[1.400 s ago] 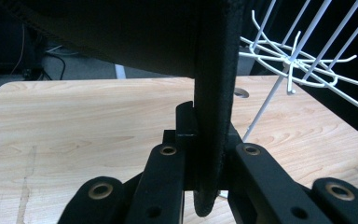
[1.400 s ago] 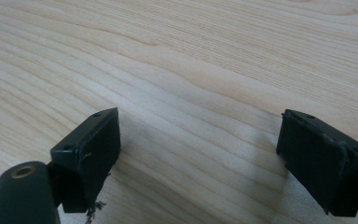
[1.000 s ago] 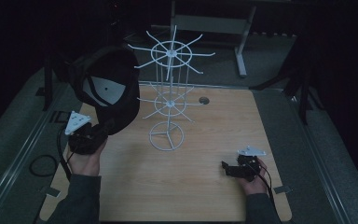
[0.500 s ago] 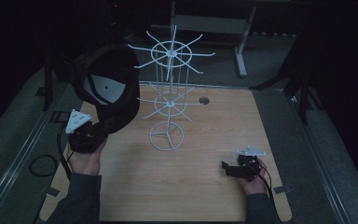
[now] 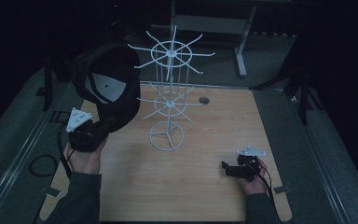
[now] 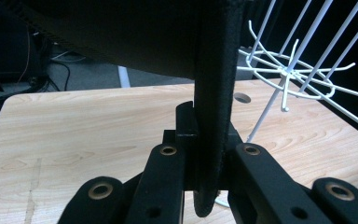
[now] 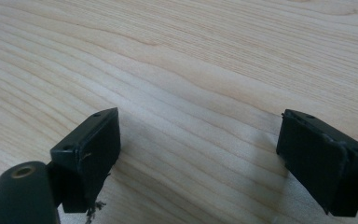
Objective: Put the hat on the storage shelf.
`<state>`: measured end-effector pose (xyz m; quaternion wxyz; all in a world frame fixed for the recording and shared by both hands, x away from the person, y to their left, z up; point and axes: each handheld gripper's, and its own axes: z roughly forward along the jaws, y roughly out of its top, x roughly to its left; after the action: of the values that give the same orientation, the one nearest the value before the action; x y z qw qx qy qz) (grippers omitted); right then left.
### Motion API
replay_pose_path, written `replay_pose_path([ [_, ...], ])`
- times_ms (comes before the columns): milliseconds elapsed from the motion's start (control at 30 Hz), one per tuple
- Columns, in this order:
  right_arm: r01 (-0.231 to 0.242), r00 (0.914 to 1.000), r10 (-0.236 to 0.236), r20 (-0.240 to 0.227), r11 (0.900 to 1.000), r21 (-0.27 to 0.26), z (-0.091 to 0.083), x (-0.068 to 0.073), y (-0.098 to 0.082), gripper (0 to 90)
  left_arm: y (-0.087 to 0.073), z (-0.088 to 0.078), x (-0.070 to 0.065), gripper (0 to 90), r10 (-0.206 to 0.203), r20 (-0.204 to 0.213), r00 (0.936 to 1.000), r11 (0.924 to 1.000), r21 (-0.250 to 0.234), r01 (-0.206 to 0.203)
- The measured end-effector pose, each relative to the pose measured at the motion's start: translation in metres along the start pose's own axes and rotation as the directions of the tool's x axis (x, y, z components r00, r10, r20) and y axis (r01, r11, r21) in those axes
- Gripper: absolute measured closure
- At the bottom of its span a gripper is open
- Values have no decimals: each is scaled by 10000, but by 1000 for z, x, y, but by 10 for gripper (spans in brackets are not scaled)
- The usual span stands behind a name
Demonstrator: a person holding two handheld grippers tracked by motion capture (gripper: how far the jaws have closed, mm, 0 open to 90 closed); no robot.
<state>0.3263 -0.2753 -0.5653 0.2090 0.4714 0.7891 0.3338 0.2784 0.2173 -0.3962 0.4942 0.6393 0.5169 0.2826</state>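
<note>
Two claws: the left claw (image 5: pixel 103 127) pinches a black cap's (image 5: pixel 106 86) brim near the table's (image 5: pixel 205 186) left edge; the right claw (image 5: pixel 224 166) rests spread near its right edge.

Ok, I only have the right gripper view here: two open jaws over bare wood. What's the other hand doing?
Observer: In the high view the left gripper holds a black cap up above the table.
Operator: Is the grip firm, or just resting?
Observer: The left gripper view shows its jaws shut on the cap's edge, which stands upright between them.
Operator: Anything to hang it on?
Observer: Yes, a white wire rack with two tiers of hooks stands mid-table, just right of the cap.
Operator: And where is my gripper in all this?
Observer: The right gripper sits low at the near right of the table, apart from the rack.
</note>
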Motion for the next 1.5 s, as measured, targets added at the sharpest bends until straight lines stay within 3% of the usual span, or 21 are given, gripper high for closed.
replay_pose_path([
  [1133,-1,10000,1,6,10000,4,0,0,0,132,8,-3,-8,866,388,-180,9991,9992,-114,-390],
  [1500,-18,10000,18,4,10000,14,0,0,0,132,10,-2,-13,865,770,-470,9959,9968,-165,-779],
])
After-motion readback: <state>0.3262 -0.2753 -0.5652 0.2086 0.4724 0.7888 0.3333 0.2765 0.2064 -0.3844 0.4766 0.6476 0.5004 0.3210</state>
